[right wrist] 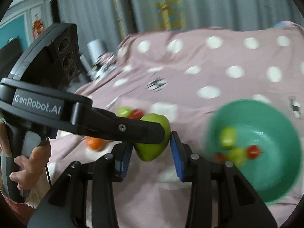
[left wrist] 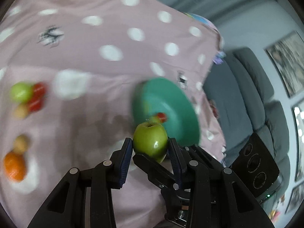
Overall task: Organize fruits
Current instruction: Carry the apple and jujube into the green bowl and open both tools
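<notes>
The green apple [left wrist: 150, 139] is held above the polka-dot pink cloth [left wrist: 91, 43], clamped between the left gripper's [left wrist: 150, 148] jaws. The right gripper [right wrist: 151, 148] brackets the same apple, jaws parted; contact cannot be determined. The teal bowl [right wrist: 266, 171], just beside, holds small green and red fruits. An orange [left wrist: 14, 166] and other fruits lie well apart on the cloth.

left tongs [left wrist: 150, 150] clamped on fruit; right tongs [right wrist: 152, 148] spread around it.
</notes>
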Motion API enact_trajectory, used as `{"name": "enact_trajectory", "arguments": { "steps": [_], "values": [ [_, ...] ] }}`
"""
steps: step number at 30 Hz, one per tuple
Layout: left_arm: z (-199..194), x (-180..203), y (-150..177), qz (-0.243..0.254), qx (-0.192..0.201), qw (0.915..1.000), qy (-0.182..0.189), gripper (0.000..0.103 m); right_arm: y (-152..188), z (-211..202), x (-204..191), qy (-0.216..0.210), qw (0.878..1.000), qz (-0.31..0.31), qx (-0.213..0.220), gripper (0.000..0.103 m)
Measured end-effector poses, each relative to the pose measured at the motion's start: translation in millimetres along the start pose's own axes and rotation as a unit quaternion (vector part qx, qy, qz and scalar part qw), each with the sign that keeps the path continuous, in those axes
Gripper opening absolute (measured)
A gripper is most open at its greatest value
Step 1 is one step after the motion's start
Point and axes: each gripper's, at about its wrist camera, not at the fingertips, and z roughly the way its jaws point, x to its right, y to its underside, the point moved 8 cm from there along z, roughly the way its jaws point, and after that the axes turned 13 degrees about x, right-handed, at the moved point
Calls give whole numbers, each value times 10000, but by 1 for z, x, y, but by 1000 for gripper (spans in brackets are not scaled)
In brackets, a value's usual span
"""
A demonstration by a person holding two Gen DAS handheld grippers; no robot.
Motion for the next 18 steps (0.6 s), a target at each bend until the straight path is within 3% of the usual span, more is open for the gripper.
{"name": "enact_trajectory", "arguments": {
  "steps": [4,8,15,18],
  "values": [
    [56,48,1,545,-225,9983,19,39,-3,-26,64,457,9973,537,211,40],
    [95,66,9,618,-372,9974,81,39,6,-37,112,866,9929,794,175,40],
    [117,74,24,853,-453,9952,-176,39,20,-33,134,1145,9898,849,-22,40],
    [121,66,25,753,-391,9952,-478,39,28,-33,133,1281,9892,693,-171,41]
  ]
}}
